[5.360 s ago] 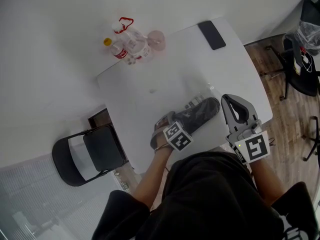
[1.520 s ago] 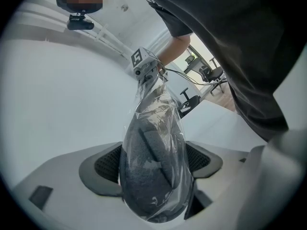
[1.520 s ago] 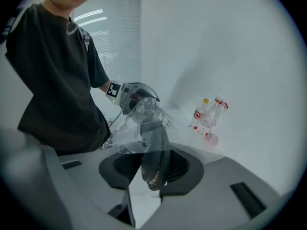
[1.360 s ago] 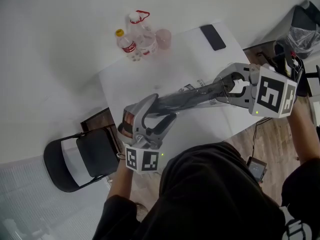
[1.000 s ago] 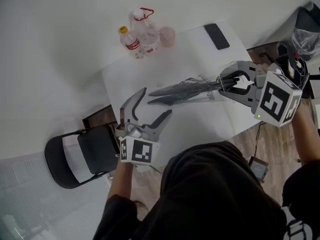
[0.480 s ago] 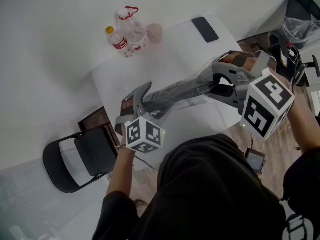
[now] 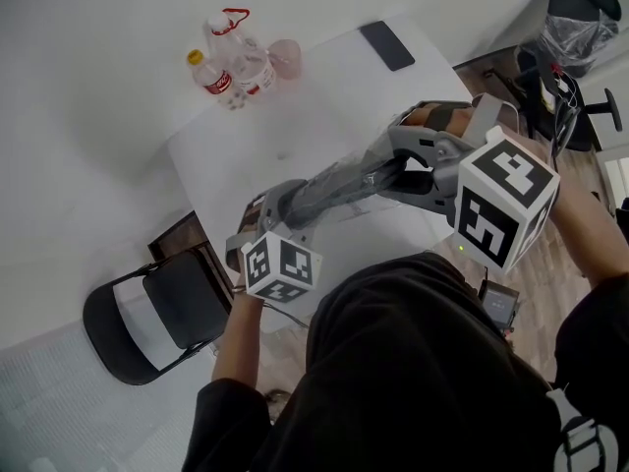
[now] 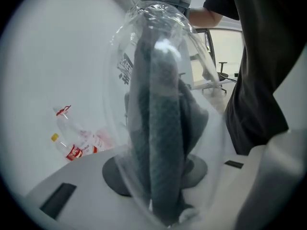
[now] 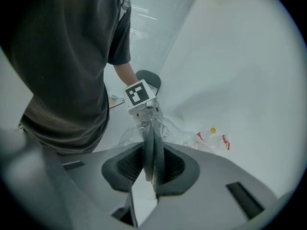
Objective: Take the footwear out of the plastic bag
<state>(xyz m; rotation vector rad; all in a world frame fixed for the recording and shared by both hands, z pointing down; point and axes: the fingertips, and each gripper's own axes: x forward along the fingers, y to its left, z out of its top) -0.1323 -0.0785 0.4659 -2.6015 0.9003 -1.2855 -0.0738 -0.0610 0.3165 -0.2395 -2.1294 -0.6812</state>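
Head view: footwear (image 7: 332,180), seemingly light and floppy in its slippery plastic bag (image 8: 119,68), hangs over the desk (image 7: 314,96). Right gripper (image 9: 153,164) pinches the footwear's end. Left gripper (image 7: 280,205), jaws just closing, nips the bag's end. Best hold film there, not shoe.

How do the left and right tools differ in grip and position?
The left tool has just been closing on one end of the bag; the right tool is clamped on the slippers at the other end. The left tool sits low by the table edge; the right tool is raised, nearer the camera. Both hold the same bagged pair.
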